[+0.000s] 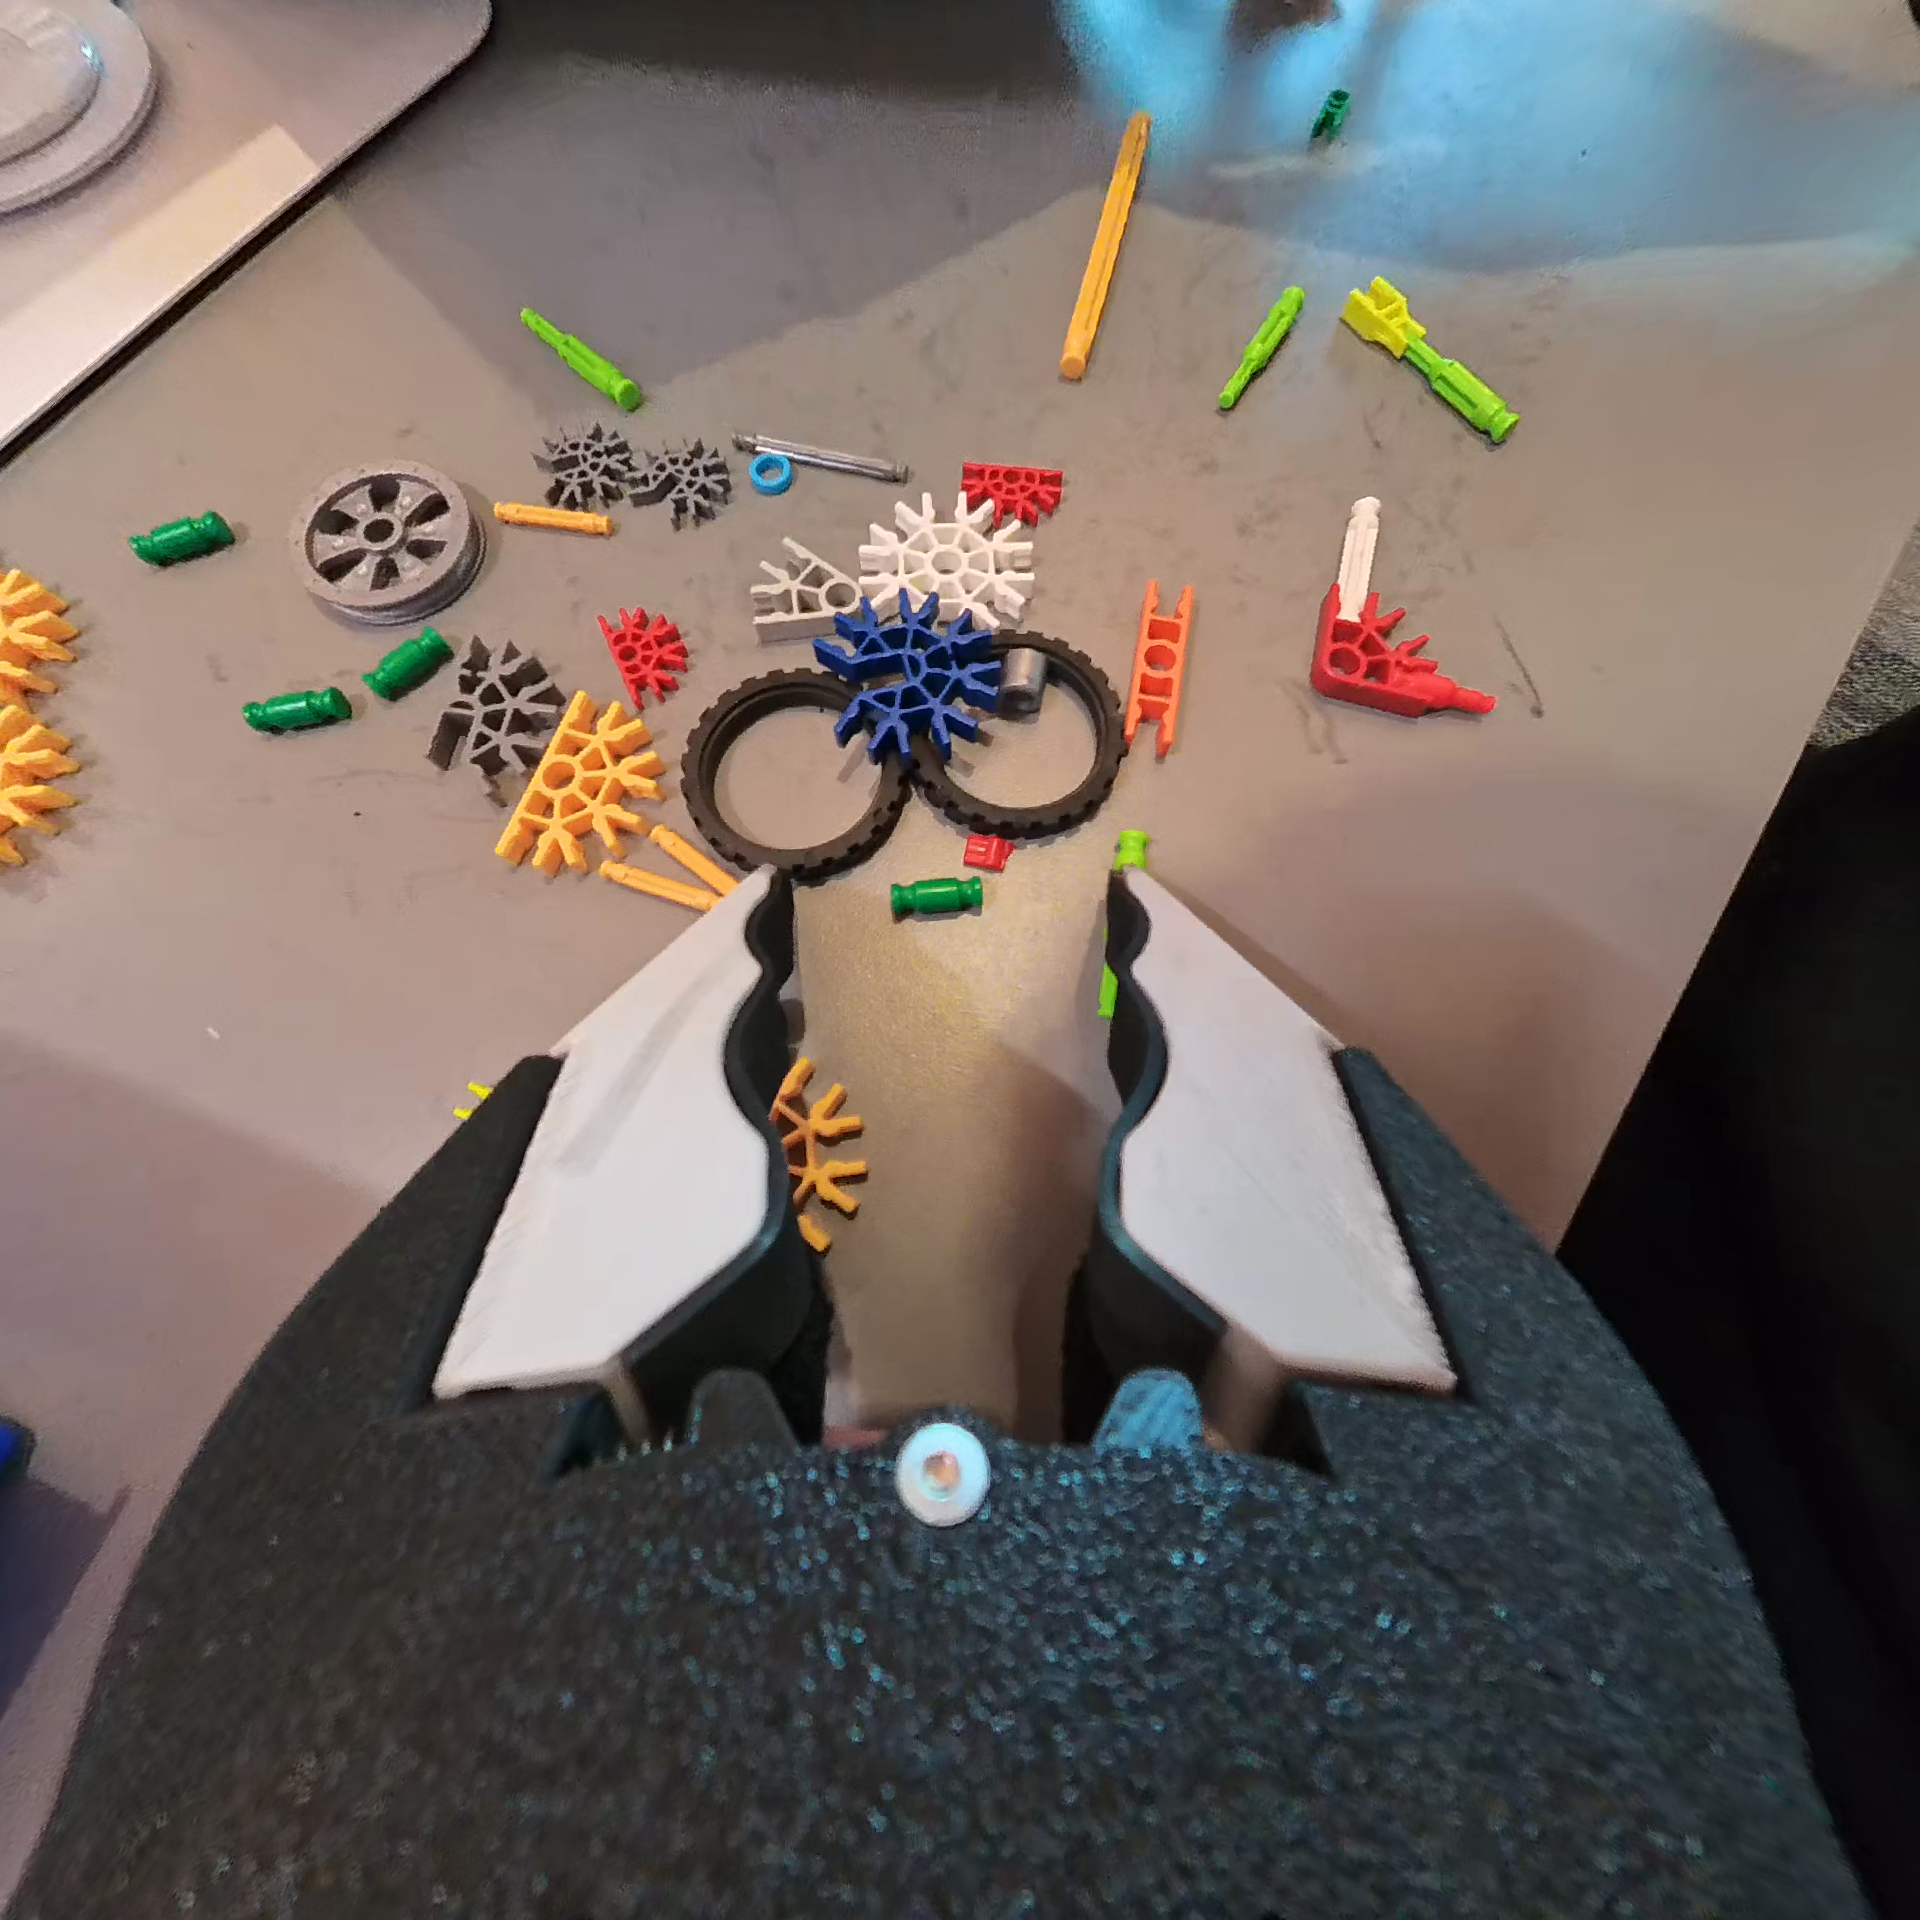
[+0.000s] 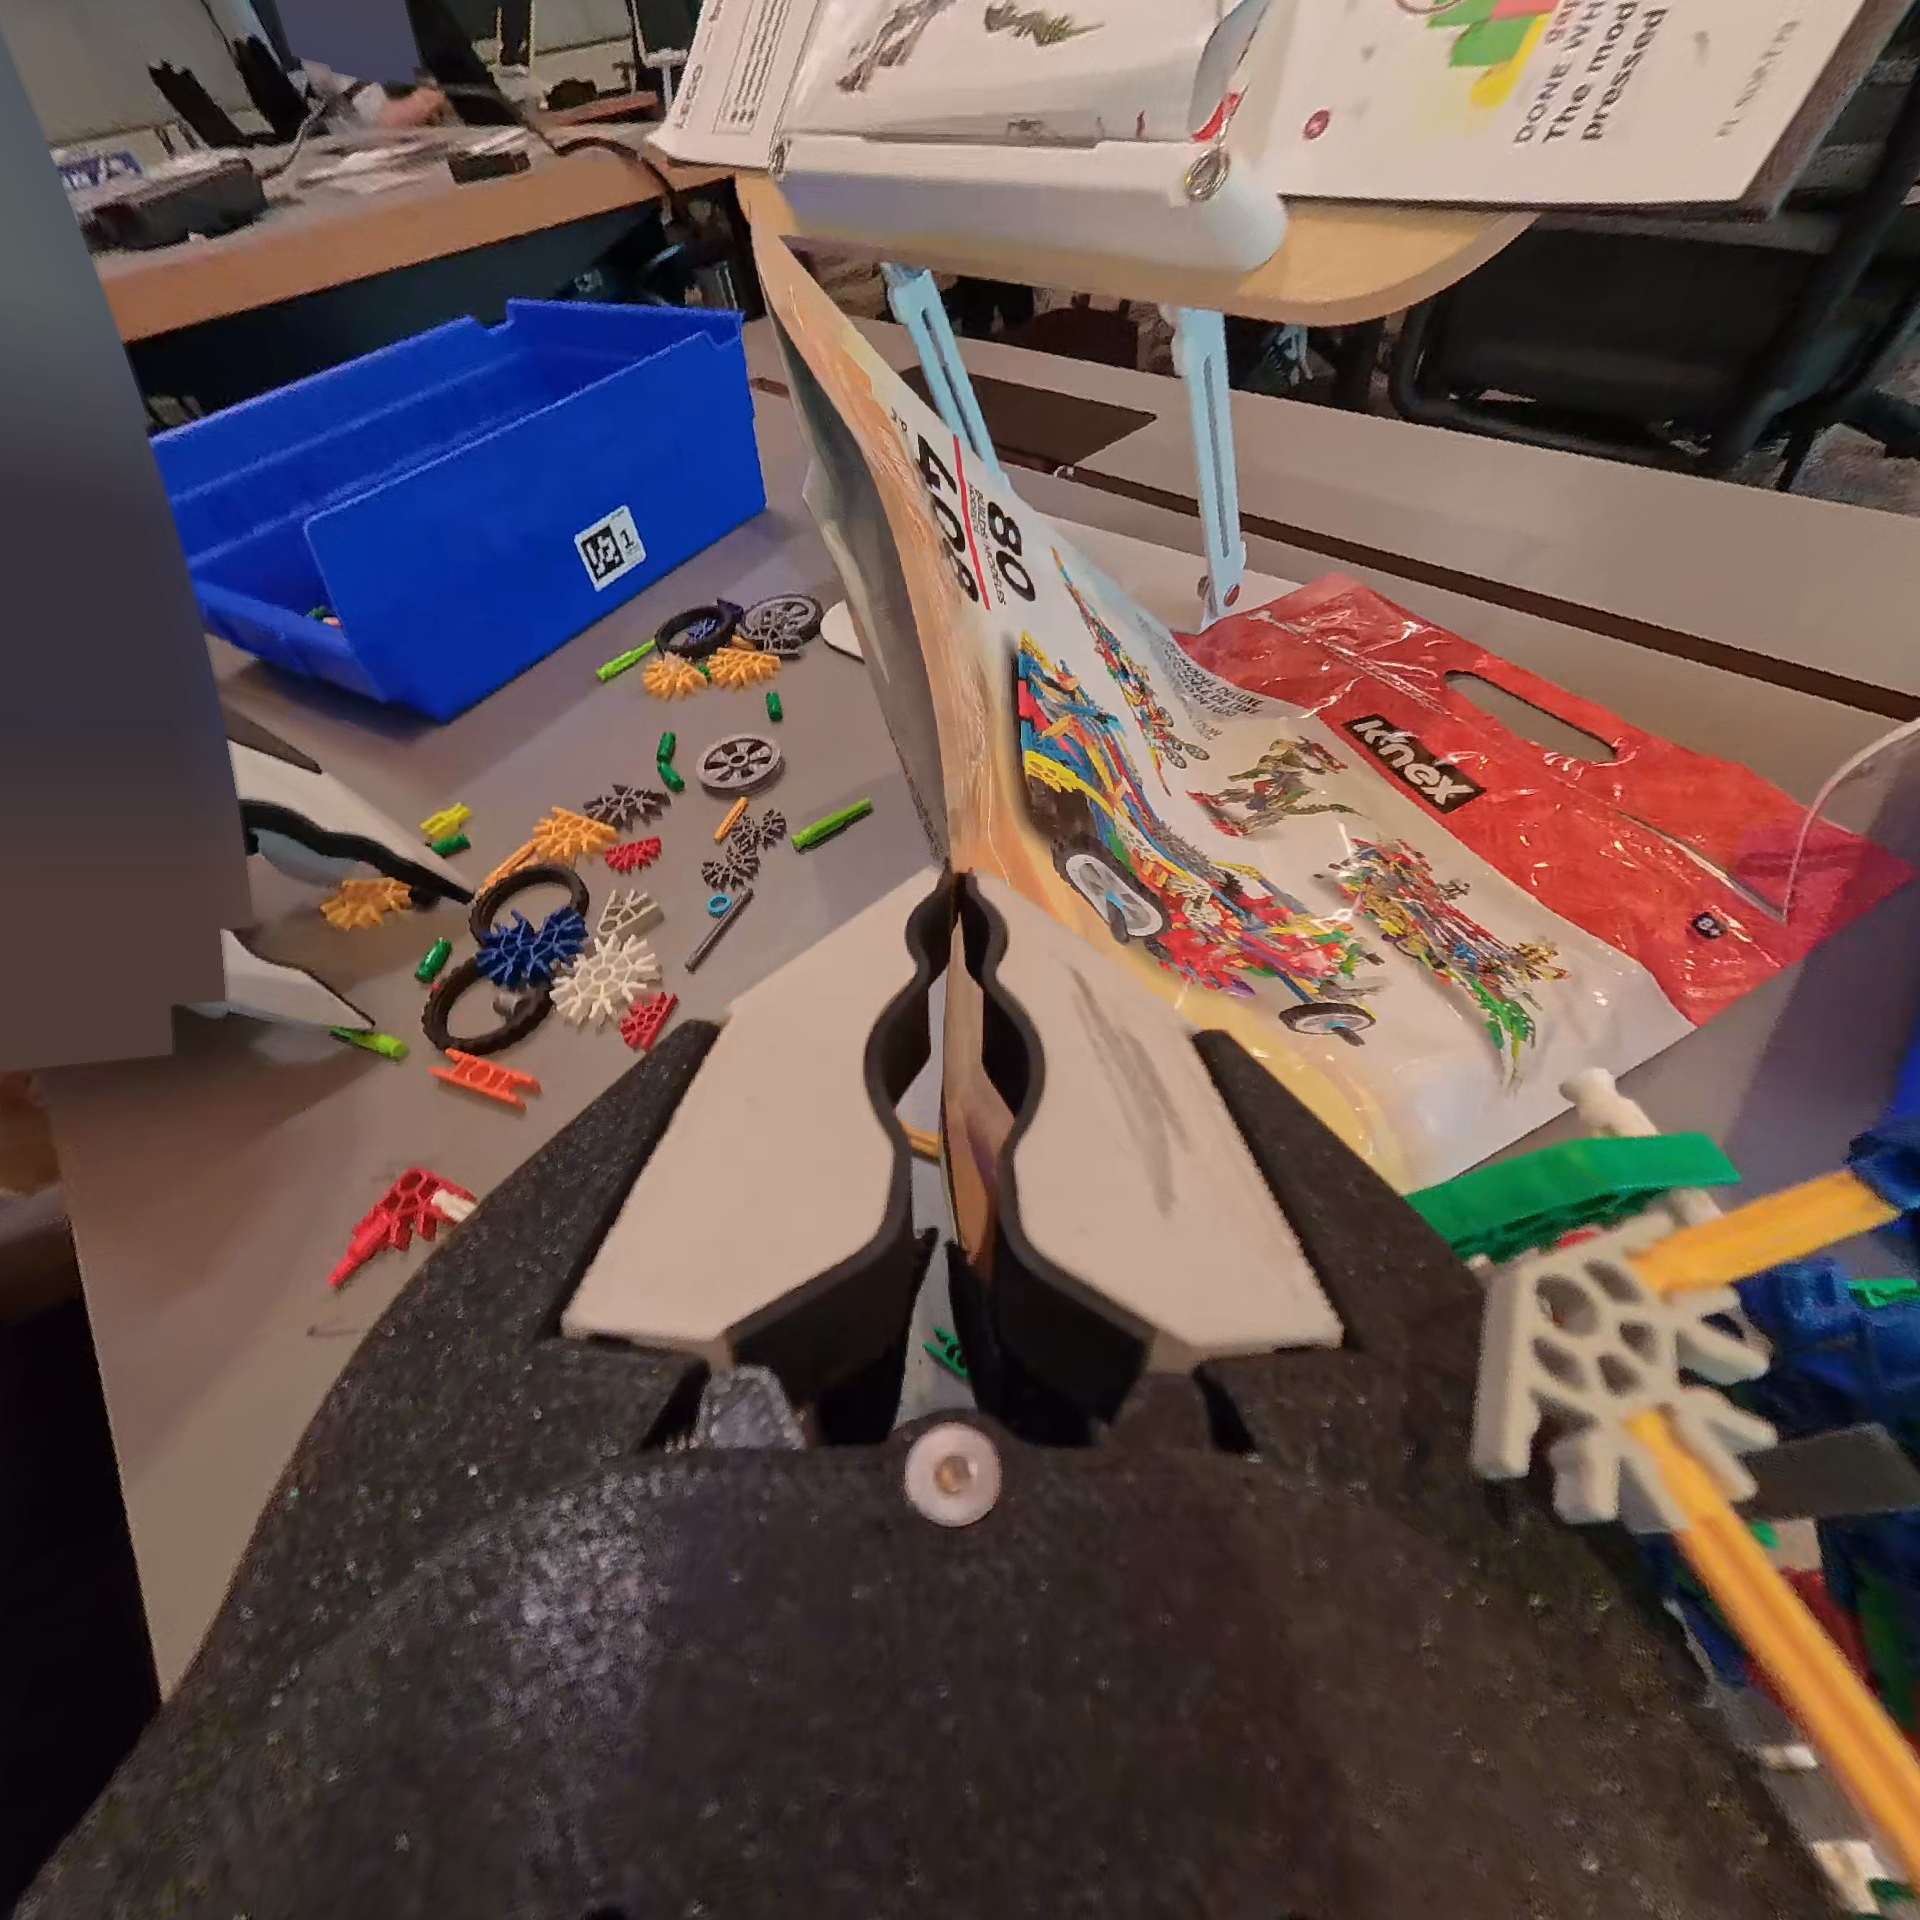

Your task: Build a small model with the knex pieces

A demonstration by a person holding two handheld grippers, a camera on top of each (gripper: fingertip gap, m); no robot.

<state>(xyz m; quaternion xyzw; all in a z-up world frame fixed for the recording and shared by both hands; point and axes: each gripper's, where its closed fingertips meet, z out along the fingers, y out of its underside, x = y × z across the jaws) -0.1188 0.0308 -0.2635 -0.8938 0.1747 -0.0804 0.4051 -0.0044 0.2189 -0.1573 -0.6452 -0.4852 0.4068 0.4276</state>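
My left gripper [image 1: 940, 883] is open and empty, low over the grey table [image 1: 1351, 883]. A short dark green rod [image 1: 935, 897] lies between its fingertips. Just beyond lie two black tyre rings [image 1: 795, 790] with a blue snowflake connector [image 1: 914, 670] on them. An orange connector [image 1: 821, 1153] lies under the left finger. My right gripper [image 2: 956, 883] is shut on the edge of a printed plastic bag [image 2: 1195, 831] and lifts that edge up off the table. The left gripper's fingers [image 2: 343, 852] show at the left of the right wrist view.
Loose building pieces are scattered on the table: a white connector [image 1: 951, 556], a grey wheel [image 1: 390, 540], a long orange rod [image 1: 1107, 244], a red corner piece [image 1: 1371, 655]. A blue bin [image 2: 468, 499] stands behind them. A built model [image 2: 1683, 1351] is at the right, a wooden stand [image 2: 1143, 239] above. There is about 25 cm between the tips of the two grippers.
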